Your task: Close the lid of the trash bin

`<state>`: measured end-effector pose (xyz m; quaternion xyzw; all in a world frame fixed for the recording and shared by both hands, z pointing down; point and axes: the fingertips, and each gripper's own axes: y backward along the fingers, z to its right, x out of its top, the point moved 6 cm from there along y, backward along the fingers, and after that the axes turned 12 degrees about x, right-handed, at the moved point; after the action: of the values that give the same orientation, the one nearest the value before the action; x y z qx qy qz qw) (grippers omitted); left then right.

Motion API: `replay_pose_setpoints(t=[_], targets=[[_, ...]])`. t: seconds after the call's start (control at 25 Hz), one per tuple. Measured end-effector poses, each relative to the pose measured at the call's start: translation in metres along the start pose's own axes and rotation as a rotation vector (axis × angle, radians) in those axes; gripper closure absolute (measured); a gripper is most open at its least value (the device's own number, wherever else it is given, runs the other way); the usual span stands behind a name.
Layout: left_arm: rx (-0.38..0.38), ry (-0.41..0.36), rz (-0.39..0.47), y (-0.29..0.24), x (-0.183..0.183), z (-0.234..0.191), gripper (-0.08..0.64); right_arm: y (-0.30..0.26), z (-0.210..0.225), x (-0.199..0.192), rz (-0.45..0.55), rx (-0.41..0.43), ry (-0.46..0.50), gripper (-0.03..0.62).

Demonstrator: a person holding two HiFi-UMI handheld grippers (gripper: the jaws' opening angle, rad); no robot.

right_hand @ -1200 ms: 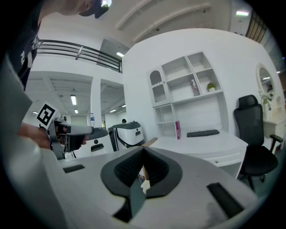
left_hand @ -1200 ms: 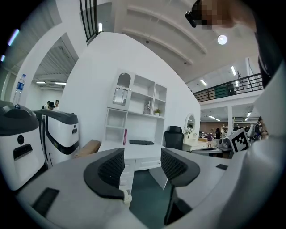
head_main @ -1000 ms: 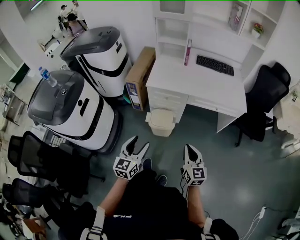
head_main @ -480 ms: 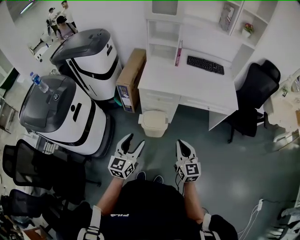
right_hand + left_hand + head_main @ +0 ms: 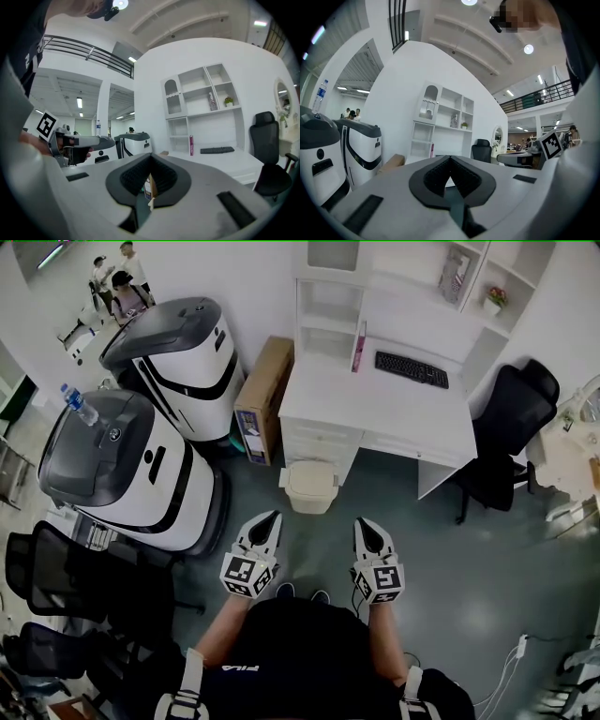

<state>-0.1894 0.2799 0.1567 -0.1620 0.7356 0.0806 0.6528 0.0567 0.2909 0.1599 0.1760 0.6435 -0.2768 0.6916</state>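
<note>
A small cream trash bin stands on the floor against the front of the white desk. Its lid looks flat on top. Both grippers hang in front of the person, short of the bin and apart from it. My left gripper points at the bin's left side, its jaws shut with nothing between them. My right gripper is to the bin's lower right, also shut and empty. In the left gripper view the left gripper has its dark pads together. The right gripper view shows the same for the right gripper.
A keyboard lies on the desk and a black office chair stands at its right. A cardboard box leans left of the desk. Two large white-and-grey machines and black chairs fill the left side.
The left gripper's jaws have gone from open to shut. Both grippers have risen a little and edged toward the bin. The right gripper's jaws stayed shut.
</note>
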Motion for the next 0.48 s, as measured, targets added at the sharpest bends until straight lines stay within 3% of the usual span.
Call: replay_pose_setpoints(t=[0.2, 0.36, 0.48], targets=[[-0.04, -0.01, -0.018, 0.004, -0.002, -0.002, 0.557, -0.004, -0.009, 0.0, -0.009, 0.004, 0.014, 0.588], [-0.045, -0.019, -0.035, 0.008, -0.006, -0.008, 0.557, -0.006, -0.02, -0.002, -0.045, -0.008, 0.085, 0.591], [-0.076, 0.01, -0.032, 0.006, -0.004, -0.008, 0.557, -0.006, -0.022, 0.0, -0.048, -0.016, 0.111, 0.591]])
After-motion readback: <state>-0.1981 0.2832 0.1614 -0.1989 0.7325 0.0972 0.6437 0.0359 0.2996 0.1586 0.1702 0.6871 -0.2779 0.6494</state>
